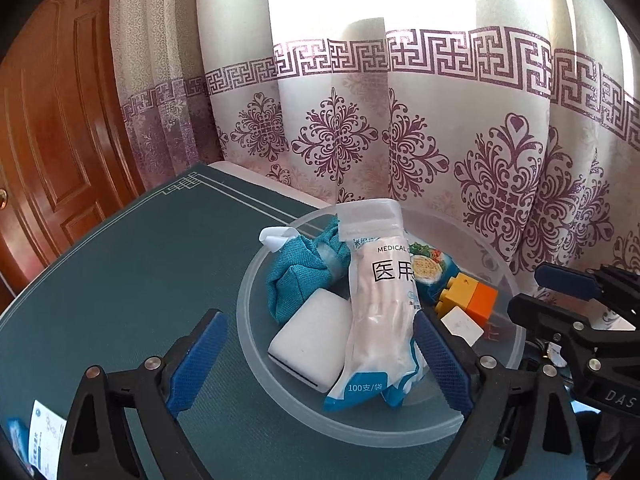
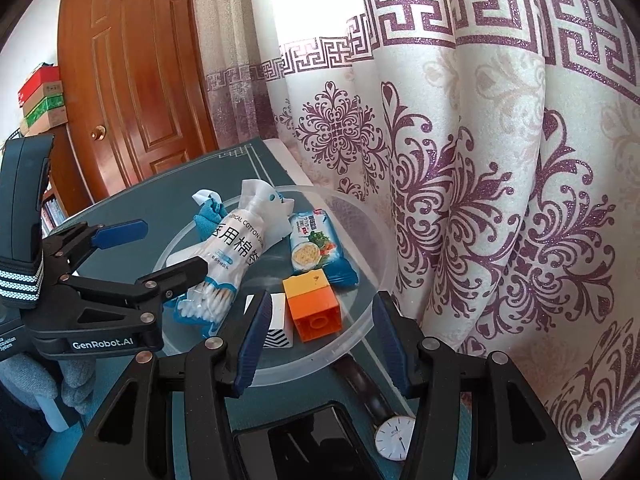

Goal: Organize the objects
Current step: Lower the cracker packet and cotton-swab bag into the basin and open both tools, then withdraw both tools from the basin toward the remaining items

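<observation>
Left gripper jaws apart, straddling the cotton swab bag, not clamped. Bag lies in the clear bowl, sponge at its 9 o'clock. Right gripper jaws apart, empty, over the bowl's near rim; orange block at 12 o'clock. Risk: slick bag slips, or bowl skids when nudged.

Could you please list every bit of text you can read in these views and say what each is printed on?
"MEDICAL", "医用", "100支/袋": cotton swab bag; the right wrist view shows "MEDICAL COTTON" and "医用棉".
"GenRobot.AI": left gripper body.
"DAS": right gripper body, cut off at the frame edge.
Snack packet: print too small to read.
Paper leaflet: blurred.
Watch dial: too small to read.
</observation>
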Available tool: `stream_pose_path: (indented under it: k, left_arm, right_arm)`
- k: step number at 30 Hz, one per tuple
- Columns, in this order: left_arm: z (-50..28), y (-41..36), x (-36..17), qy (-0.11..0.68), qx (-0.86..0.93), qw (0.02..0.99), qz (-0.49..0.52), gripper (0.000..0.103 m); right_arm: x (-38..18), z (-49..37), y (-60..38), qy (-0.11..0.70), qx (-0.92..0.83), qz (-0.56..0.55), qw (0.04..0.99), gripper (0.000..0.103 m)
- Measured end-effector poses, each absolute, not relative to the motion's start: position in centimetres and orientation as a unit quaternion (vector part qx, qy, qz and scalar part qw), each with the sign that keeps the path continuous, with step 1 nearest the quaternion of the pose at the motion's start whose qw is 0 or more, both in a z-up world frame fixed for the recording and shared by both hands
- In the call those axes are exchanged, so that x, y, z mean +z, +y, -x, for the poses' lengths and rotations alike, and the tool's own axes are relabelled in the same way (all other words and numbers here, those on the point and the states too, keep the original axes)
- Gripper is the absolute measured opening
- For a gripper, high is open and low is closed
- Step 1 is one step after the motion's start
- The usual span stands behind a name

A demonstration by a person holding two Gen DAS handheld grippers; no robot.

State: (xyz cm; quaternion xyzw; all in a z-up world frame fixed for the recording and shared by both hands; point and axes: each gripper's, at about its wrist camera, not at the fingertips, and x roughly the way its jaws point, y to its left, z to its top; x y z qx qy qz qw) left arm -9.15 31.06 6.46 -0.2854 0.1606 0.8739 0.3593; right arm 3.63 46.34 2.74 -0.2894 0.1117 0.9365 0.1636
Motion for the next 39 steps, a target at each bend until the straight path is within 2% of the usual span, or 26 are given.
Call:
stream_pose_path:
  k: [7, 21, 26, 39]
  left_arm:
    - [8.3, 28.1, 7.4, 0.123, 0.885, 0.343, 0.290, 0.097]
    - [6.9, 22.1, 7.7, 0.115, 0.914, 0.264, 0.284, 0.101]
    - [7.0, 19.3, 8.0, 0.105, 0.926, 0.227, 0.282, 0.101]
    - [8.6, 10.4, 8.9, 0.056, 0.947, 0.134, 0.285, 0.102]
  right_arm:
    - [3.2, -3.7, 45.4, 0.108, 0.940, 0.286, 0.154, 0.057]
    - [4.2, -4.3, 41.8, 0.105, 0.950, 0.272, 0.113, 0.059]
    - [4.6, -4.5, 40.0, 0.102, 0.953, 0.267, 0.098, 0.065]
    - [3.8, -3.7, 33.9, 0.119, 0.951, 0.285, 0.030, 0.066]
